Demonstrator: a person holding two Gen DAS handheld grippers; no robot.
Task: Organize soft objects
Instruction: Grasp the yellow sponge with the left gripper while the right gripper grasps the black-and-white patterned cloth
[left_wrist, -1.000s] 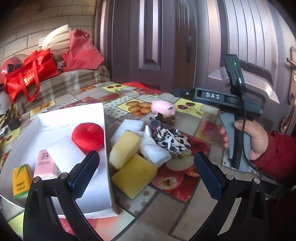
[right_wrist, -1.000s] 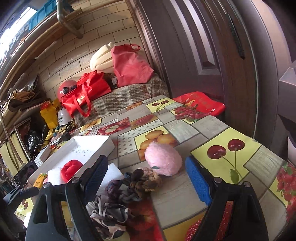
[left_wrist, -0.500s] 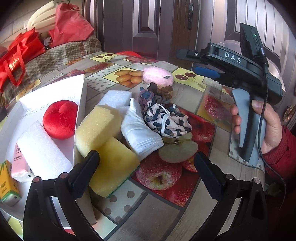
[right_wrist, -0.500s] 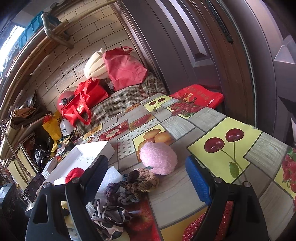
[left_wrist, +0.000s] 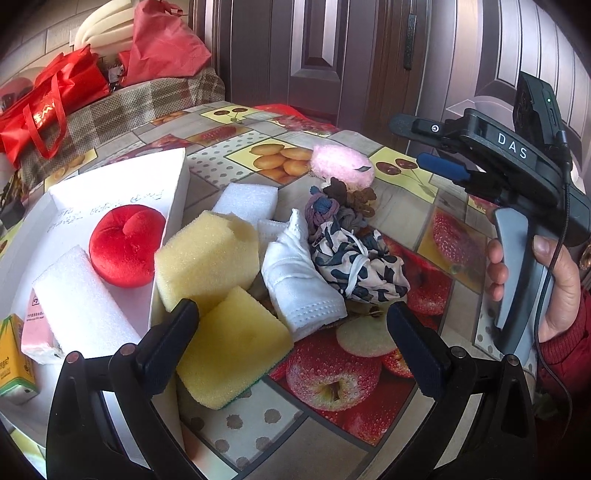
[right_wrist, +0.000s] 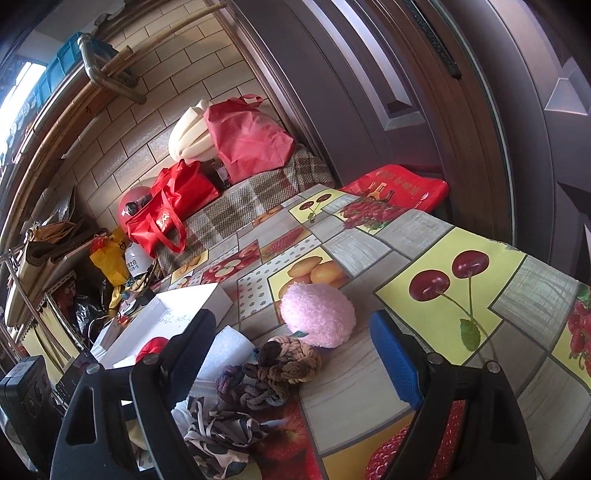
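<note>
A fruit-print oilcloth covers the worktop. At its far left, red bags and a rolled cream mat rest on a plaid-covered bench against the brick wall. Dark panelled doors stand behind.

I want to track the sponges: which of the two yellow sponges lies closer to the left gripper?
The lower yellow sponge, with a green underside, lying right beside the left gripper's left finger. The other yellow sponge sits farther back against the white box.

two yellow sponges, two white foam blocks, one pink pom-pom.
</note>
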